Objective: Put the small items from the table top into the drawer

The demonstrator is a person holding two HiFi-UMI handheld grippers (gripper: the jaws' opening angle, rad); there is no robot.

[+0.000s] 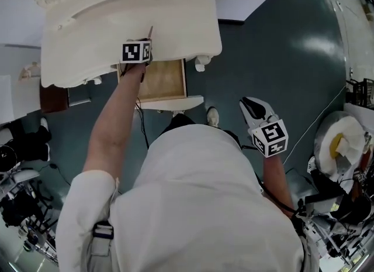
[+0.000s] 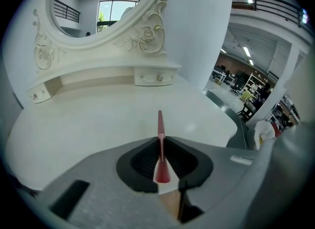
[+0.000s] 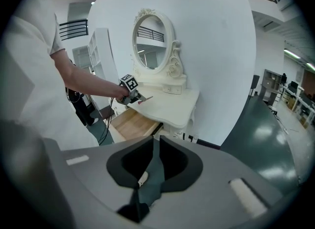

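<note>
Holding a thin red stick (image 2: 160, 122) pinched between their jaws, the left tongs (image 2: 161, 147) hang just over the front part of the white counter (image 2: 98, 119). Below the counter the drawer (image 1: 160, 81) stands open and shows its wooden bottom. The right tongs (image 3: 153, 142) wait well apart at the person's side, jaws close together with nothing between them. The step in hand seems to be the carrying of the stick. The next move probably calls for drawing it back over the counter edge, lowering it into the drawer, and only then opening the jaws.
</note>
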